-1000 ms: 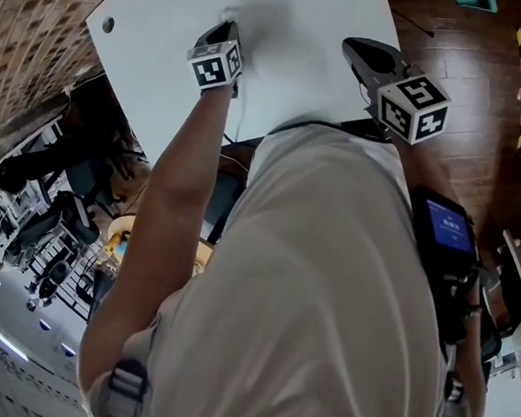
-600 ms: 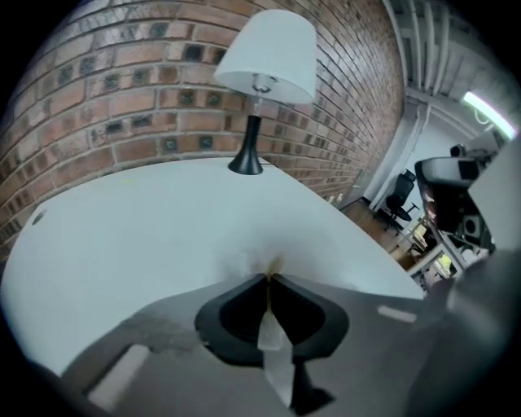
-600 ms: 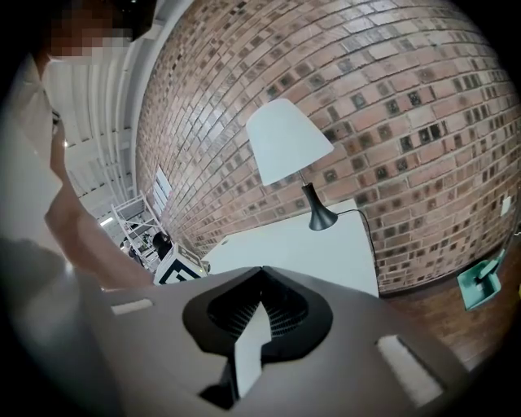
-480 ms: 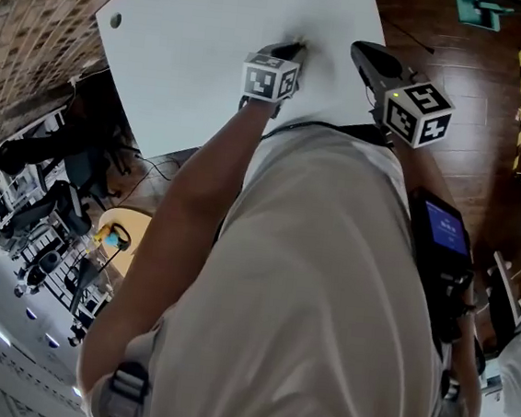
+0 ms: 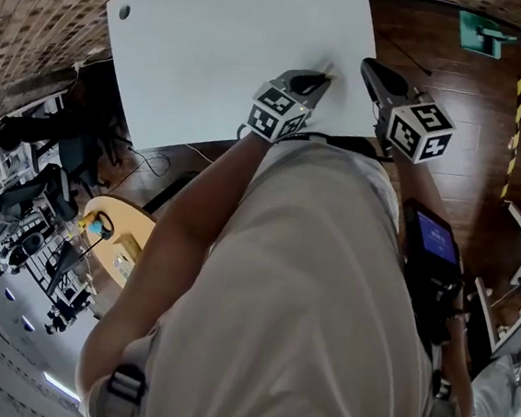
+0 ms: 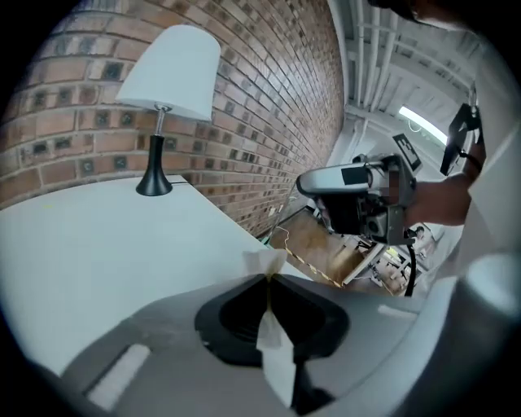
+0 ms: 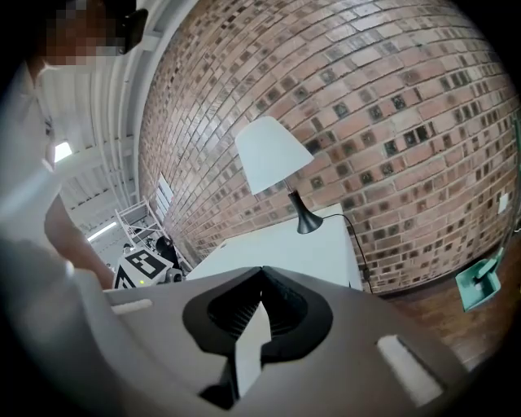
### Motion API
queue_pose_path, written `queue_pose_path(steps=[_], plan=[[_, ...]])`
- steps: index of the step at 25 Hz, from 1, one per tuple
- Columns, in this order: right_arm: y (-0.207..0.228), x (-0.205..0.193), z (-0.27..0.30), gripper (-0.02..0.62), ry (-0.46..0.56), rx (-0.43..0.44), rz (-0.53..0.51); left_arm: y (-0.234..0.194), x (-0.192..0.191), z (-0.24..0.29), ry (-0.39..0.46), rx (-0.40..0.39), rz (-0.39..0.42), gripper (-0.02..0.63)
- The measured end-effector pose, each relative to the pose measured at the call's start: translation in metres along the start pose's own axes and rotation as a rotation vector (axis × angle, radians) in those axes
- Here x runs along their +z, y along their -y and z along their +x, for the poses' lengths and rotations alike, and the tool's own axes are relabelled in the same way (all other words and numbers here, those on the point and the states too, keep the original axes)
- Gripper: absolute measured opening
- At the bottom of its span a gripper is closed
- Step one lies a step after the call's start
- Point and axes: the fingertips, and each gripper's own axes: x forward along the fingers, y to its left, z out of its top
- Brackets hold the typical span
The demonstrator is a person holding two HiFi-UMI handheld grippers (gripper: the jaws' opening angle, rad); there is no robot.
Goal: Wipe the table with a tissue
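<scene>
White tissue — a crumpled sliver — pinched in left gripper fingers; right gripper clenched empty.

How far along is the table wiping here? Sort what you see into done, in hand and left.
Done: the tissue is picked up, pinched in the shut left gripper. In hand: that gripper is low over the near edge of the white table, beside the shut right gripper, which wipes nothing. Left: unclear; its top shows no marks, so wiped and unwiped areas look alike.
</scene>
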Motion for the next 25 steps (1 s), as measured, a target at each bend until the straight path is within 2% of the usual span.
queue_pose_path(steps=[4,8,13,16,18,21,25], plan=[[-0.012,-0.006,0.01,0.008,-0.014,0.028,-0.016,-0.01,-0.009,-0.029,0.023,0.056,-0.024,0.026],[-0.025,-0.016,0.022,0.008,-0.033,0.042,-0.02,-0.037,-0.031,-0.061,0.037,0.154,-0.072,0.028],[-0.051,-0.023,0.04,0.008,-0.059,0.061,-0.046,-0.137,-0.053,-0.119,0.074,0.369,-0.214,0.028],[-0.065,-0.031,0.041,0.008,-0.078,0.05,-0.061,-0.21,-0.053,-0.153,0.063,0.505,-0.261,0.028],[-0.07,-0.035,0.038,0.008,-0.079,0.036,-0.057,-0.247,-0.05,-0.161,0.045,0.549,-0.266,0.028],[-0.068,-0.038,0.031,0.008,-0.083,-0.001,-0.042,-0.287,-0.043,-0.153,-0.007,0.57,-0.242,0.028],[-0.056,-0.042,0.018,0.008,-0.08,-0.068,-0.015,-0.307,-0.042,-0.133,-0.078,0.595,-0.189,0.028]])
